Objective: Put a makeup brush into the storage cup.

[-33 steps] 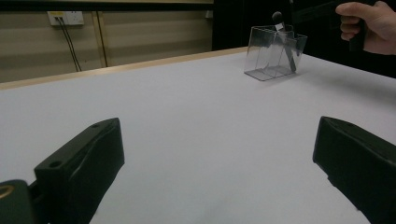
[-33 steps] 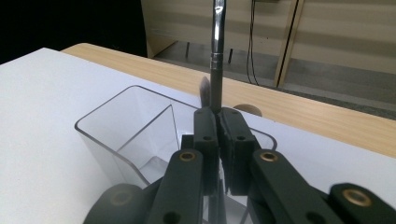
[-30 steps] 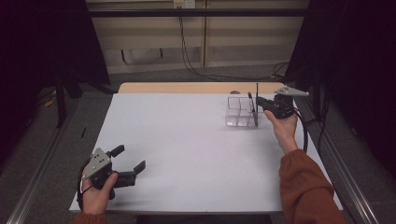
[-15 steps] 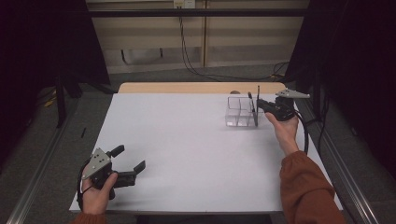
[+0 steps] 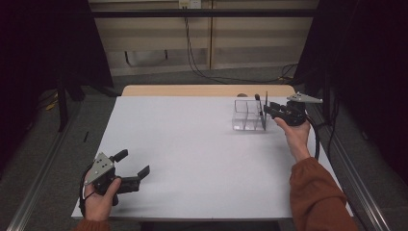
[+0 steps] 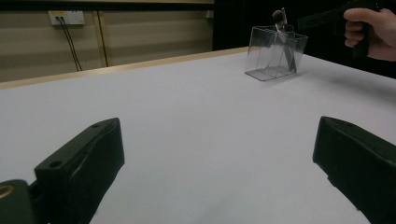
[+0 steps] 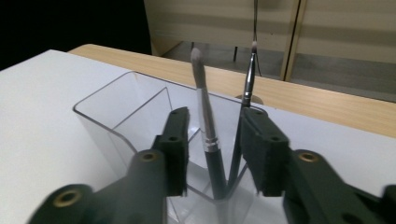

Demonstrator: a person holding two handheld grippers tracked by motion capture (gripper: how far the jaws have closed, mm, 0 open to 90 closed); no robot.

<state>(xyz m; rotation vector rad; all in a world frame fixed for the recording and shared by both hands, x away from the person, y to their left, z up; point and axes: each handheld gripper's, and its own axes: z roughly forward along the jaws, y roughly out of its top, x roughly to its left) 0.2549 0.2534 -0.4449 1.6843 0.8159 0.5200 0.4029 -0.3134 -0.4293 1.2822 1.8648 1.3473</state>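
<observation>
My right tool (image 5: 267, 109) is up at the far right of the white tabletop (image 5: 192, 149), level with the top of a clear plastic organizer (image 5: 248, 115) that stands there near the wooden far edge. Its jaws have just been opening, and in the right gripper view they stand a modest way apart, one on each side of a brush (image 7: 205, 126) with a pale tip and a dark handle. The pads do not press on that brush; there is a gap on both sides, so it stands free, leaning a little, with its handle down in the near compartment of the organizer. A second, thinner brush (image 7: 246, 93) stands just beside it in the same end of the organizer, close to the inner face of one jaw; I cannot tell whether it touches the pad. The other compartments of the organizer look clear through.

My left tool (image 5: 130, 168) rests low at the near left corner of the tabletop, well apart from the organizer. Its jaws are spread wide with only bare tabletop between them, gripping nothing. From the left gripper view the organizer (image 6: 275, 53) sits far off with both brushes upright in it, my right hand (image 6: 371, 30) just beside it.
</observation>
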